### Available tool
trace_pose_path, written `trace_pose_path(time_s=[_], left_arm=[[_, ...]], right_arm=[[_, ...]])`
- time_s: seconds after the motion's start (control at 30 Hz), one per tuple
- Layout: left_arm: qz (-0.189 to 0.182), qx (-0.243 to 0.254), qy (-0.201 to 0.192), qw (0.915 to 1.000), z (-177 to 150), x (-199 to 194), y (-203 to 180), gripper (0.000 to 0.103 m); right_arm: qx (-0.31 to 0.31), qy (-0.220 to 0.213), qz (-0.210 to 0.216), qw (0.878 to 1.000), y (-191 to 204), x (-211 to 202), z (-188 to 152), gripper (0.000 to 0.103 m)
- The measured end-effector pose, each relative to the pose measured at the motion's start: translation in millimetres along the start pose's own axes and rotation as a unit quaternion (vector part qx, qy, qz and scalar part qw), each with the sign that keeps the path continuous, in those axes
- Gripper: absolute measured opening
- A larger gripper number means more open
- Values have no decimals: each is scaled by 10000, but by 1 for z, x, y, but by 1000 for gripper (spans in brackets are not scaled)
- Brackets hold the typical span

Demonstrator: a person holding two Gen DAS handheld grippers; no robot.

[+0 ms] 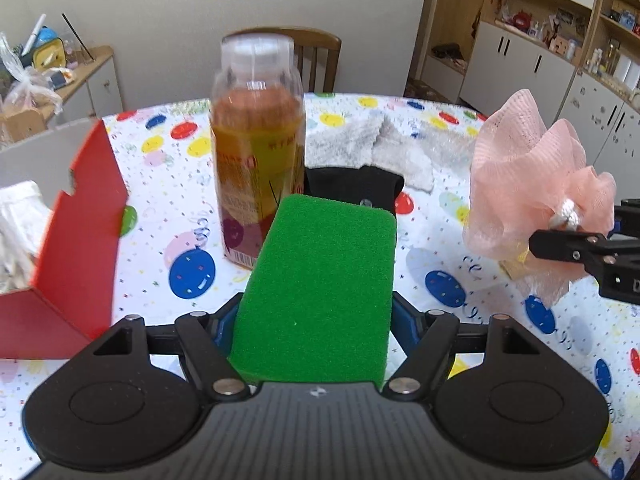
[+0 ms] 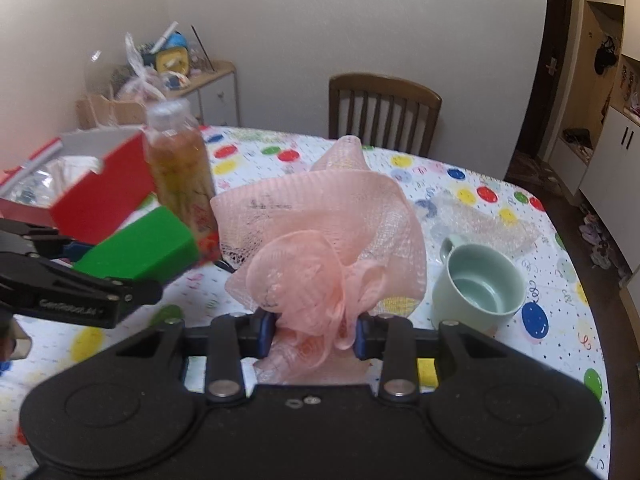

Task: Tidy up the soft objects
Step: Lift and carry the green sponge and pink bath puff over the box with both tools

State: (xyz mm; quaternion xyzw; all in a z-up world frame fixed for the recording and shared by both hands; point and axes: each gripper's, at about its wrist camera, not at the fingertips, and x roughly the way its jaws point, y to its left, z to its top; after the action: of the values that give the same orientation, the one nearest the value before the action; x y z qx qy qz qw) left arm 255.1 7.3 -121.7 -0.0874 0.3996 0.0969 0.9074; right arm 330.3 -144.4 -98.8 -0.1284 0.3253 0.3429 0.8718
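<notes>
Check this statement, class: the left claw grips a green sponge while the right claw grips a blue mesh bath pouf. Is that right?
One detail is wrong: the mesh bath pouf is pink, not blue, as the right wrist view shows. The rest holds: the left claw grips the green sponge and the right claw grips the pouf.

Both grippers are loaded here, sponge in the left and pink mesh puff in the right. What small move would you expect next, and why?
Probably the left gripper swings left to carry the green sponge over the open red box. The box sits just to its left, the sponge is held clear of the table, and the bottle stands ahead, not between them.
</notes>
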Motion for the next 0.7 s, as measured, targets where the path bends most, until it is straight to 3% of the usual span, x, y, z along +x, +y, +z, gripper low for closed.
trace_pose_path(time_s=[0.33, 0.7], left_arm=[[100, -109, -125, 9998, 13, -45, 10, 74], [383, -328, -300, 9983, 26, -93, 47, 74]], right_arm=[[41, -107, 318, 9994, 23, -35, 20, 35], [9, -57, 820, 9966, 77, -48, 49, 36]])
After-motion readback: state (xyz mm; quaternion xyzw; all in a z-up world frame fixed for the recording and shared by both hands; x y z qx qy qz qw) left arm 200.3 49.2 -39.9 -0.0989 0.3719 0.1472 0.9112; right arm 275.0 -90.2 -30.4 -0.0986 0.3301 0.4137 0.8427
